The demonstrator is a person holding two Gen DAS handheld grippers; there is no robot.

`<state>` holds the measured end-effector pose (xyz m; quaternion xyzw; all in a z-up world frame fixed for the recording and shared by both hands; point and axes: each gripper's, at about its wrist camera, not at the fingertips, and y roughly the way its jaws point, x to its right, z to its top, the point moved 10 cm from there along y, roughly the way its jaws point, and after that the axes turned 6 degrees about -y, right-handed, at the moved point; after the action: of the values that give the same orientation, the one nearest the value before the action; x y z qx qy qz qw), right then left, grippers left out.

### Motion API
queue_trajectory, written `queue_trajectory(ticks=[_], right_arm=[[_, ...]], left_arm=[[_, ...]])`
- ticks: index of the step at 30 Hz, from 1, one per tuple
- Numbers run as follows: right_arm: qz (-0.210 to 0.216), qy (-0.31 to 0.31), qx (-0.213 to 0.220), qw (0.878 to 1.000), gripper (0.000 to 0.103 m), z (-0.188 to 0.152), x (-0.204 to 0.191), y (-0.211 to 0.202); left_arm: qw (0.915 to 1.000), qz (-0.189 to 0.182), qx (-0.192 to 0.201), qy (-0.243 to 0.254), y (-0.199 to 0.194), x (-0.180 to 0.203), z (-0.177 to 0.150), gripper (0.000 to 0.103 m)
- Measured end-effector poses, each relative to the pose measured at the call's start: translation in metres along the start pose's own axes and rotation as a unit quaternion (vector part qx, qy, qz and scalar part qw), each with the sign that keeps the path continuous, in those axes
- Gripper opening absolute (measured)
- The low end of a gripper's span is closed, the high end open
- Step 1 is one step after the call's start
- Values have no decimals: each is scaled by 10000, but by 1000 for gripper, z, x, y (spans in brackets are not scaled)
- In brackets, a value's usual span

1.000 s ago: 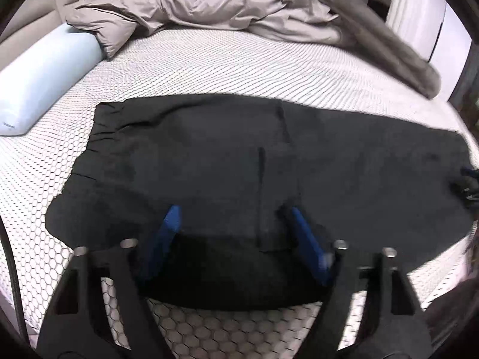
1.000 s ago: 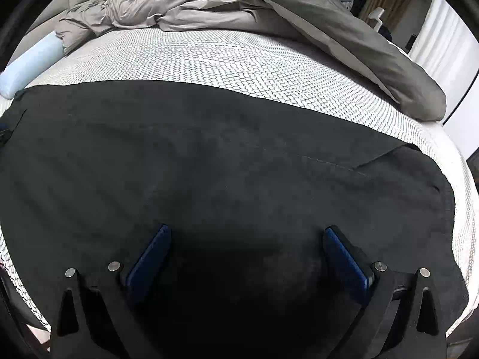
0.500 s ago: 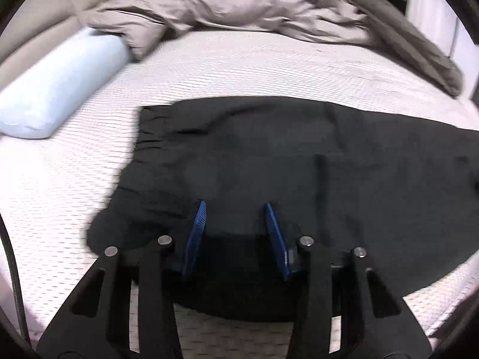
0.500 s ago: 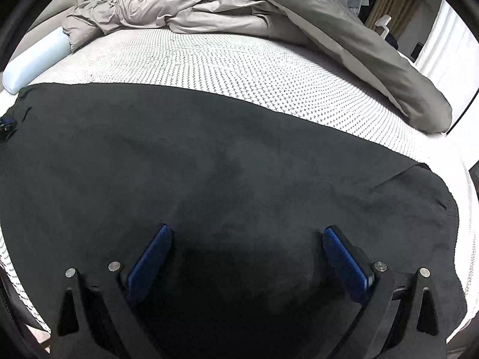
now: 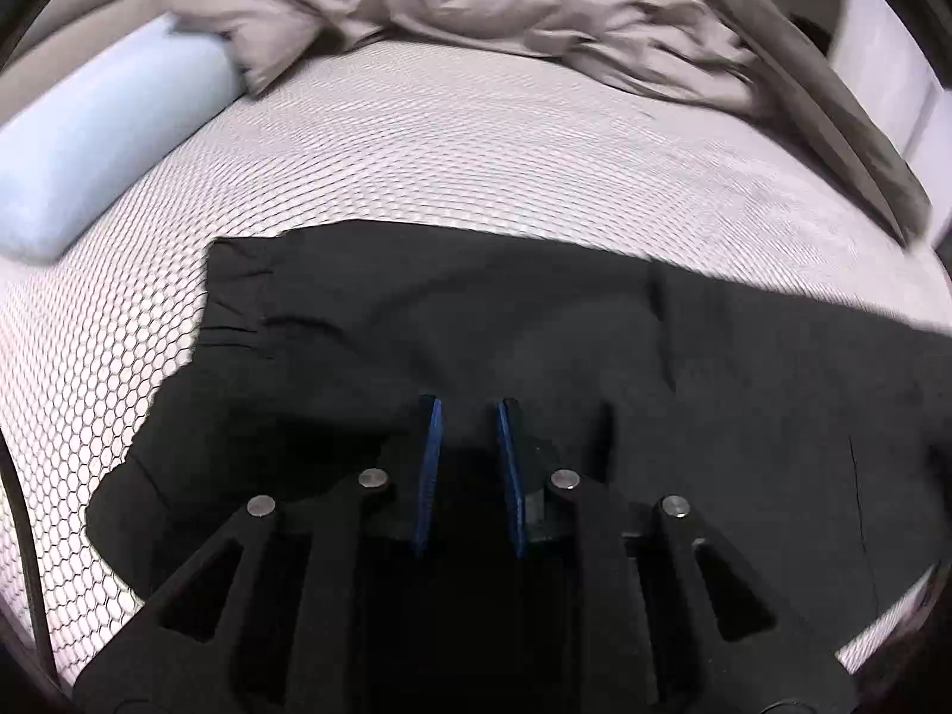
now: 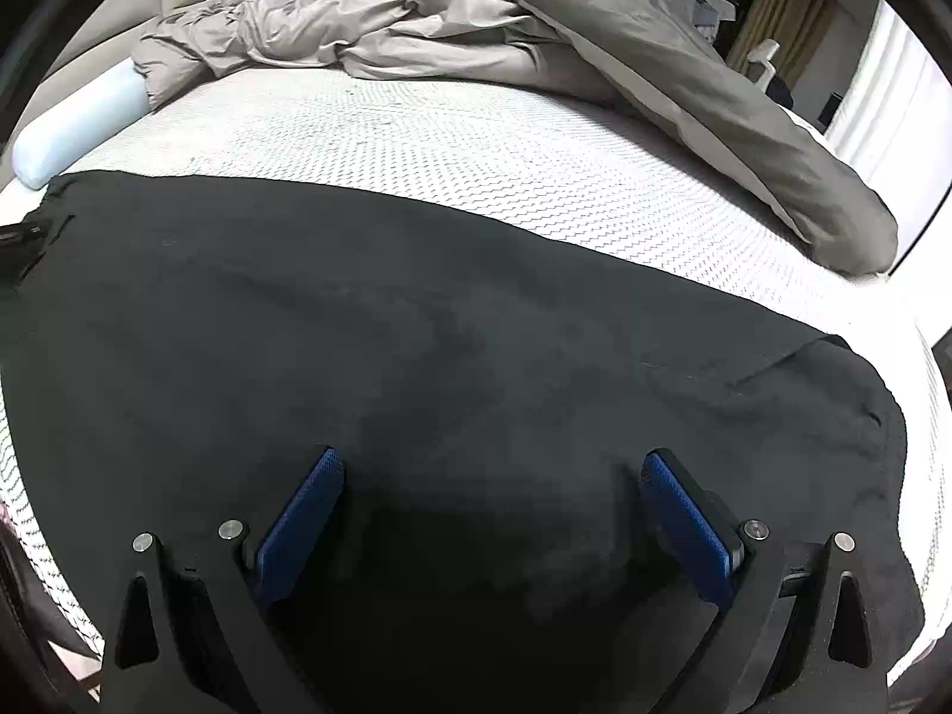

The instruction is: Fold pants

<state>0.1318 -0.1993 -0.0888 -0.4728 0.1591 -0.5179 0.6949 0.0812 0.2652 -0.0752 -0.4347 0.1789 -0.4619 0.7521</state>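
white honeycomb bed sheet [image 5: 476,154] carries the black pants [image 5: 535,321] spread flat. left gripper [image 5: 467,410] has just been closing, narrow gap, cloth apparently between but not clearly pinched; right gripper [image 6: 491,464] gapes wide, empty. next: finish pinching, lift, fold over.

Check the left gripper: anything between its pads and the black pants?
Nothing visible. The left gripper sits directly over the pants near the waistband end, its jaws just closing to a narrow gap with dark fabric showing between. Whether the pads pinch it cannot be told. Pillow and duvet lie clear.
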Motion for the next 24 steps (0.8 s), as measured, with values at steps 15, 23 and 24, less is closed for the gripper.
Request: queue_trajectory(ticks=[15,23,24], right_arm=[[-68,172,-23,9998,102,-15,21,-4],[-101,316,25,9994,102,-23,35,-9],[-108,311,39,9995,102,-24,35,-10]], left_arm=[[9981,596,-71,146,26,50,25,30],[9974,450,179,-528,6,53,29,30],[9990,137,233,-363,-2,75,25,30]])
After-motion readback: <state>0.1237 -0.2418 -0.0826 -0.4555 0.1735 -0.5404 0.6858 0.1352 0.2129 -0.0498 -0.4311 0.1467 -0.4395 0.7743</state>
